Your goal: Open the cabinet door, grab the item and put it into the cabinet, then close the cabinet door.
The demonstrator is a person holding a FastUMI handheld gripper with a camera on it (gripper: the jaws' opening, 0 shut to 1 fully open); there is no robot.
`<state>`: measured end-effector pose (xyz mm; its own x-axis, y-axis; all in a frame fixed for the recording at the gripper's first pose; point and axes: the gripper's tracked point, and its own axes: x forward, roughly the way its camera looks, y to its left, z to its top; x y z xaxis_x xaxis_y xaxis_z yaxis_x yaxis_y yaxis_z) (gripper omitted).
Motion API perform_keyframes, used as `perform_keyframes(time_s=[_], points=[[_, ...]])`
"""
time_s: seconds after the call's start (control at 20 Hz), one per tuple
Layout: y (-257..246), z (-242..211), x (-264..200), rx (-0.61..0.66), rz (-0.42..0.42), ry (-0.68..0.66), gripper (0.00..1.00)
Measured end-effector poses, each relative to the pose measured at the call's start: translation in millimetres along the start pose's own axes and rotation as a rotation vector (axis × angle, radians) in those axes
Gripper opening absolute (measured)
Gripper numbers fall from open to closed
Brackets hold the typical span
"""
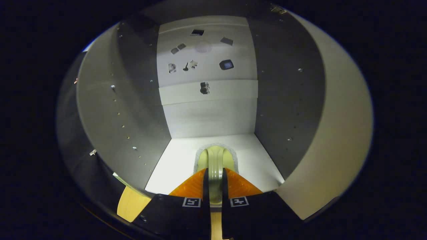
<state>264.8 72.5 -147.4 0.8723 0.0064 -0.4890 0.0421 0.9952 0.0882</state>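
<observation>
between the gripper [215,173] fingers, clamped from both sides, is a pale yellow-green handle of an item [215,160] whose rounded front rests on the white floor [173,166] of the cabinet, just ahead of the fingertips. both fingers press on that handle. beyond the item rises the cabinet's white back panel [208,110], with several small dark cutouts [227,64] high up on it. grey side walls [133,110] dotted with small holes stand to either side of the gripper. a light wooden surface [128,203] shows below, beside the fingers.

Jaws of gripper [215,181] clamped on pale green item [215,160] inside cabinet [206,116].
</observation>
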Motion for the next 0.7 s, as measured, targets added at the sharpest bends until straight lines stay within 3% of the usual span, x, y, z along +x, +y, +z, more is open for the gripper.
perform_keyframes(time_s=[0.25, 0.5, 0.6, 0.7], points=[[4, -16, 50, -0.002, -0.015, 0.067, 0.17], [6, -16, 67, -0.006, -0.023, 0.064, 0.2], [10, -15, 68, -0.002, -0.009, 0.058, 0.27], [11, -17, 64, -0.021, -0.014, 0.06, 0.56]])
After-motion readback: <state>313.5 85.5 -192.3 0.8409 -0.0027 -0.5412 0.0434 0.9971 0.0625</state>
